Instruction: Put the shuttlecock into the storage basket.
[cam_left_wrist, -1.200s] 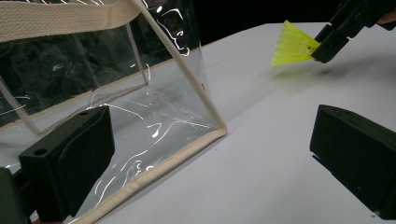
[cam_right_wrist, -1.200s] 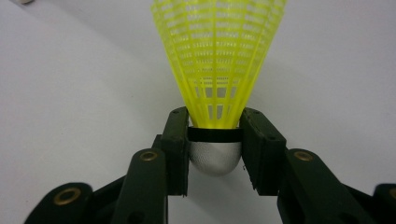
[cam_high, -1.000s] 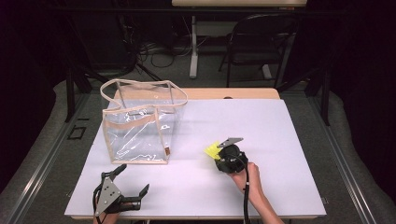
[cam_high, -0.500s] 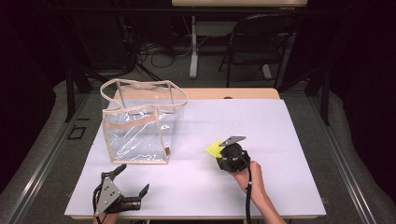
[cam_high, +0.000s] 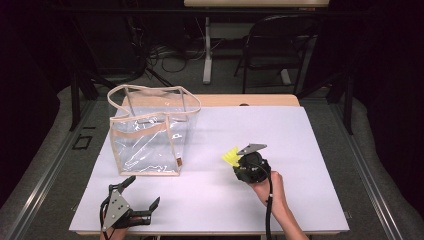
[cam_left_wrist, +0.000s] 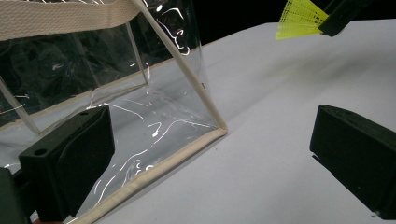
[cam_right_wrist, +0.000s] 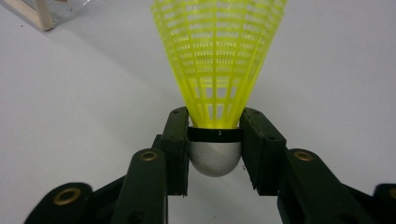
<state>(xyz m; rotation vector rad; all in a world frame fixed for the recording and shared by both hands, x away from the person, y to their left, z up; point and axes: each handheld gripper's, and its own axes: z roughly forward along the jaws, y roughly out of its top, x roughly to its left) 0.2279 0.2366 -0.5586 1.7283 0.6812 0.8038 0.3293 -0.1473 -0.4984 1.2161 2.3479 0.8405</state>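
Right gripper view had the shuttlecock (cam_right_wrist: 218, 70) at centre frame, its white cork pinched between the two black jaws of the right gripper (cam_right_wrist: 215, 151) and its yellow skirt fanning toward the top edge. In the high view the same shuttlecock (cam_high: 231, 157) sat a little right of centre, just left of the right gripper (cam_high: 240, 162), well apart from the bag (cam_high: 150, 135) at centre left. By my reading the pick was done and the carry to the bag was the step in hand; the next move likely called for lifting the shuttlecock over the bag's tan rim and lowering it through the open top before the jaws let go. The clear walls and looping handles looked soft, so a brush against the rim could tip or crumple it. Left gripper (cam_high: 131, 202) rested at the lower left of the high view with its jaws spread and nothing between them; in the left gripper view the bag (cam_left_wrist: 154, 112) stood just beyond them, its near bottom corner between the jaws' line. Table (cam_high: 310, 150) was a white sheet over a wooden top. Beyond it, at the top of the frame, the room was dark, with a chair (cam_high: 270, 55), a desk leg (cam_high: 207, 50) and cables (cam_high: 170, 55) on grey floor.
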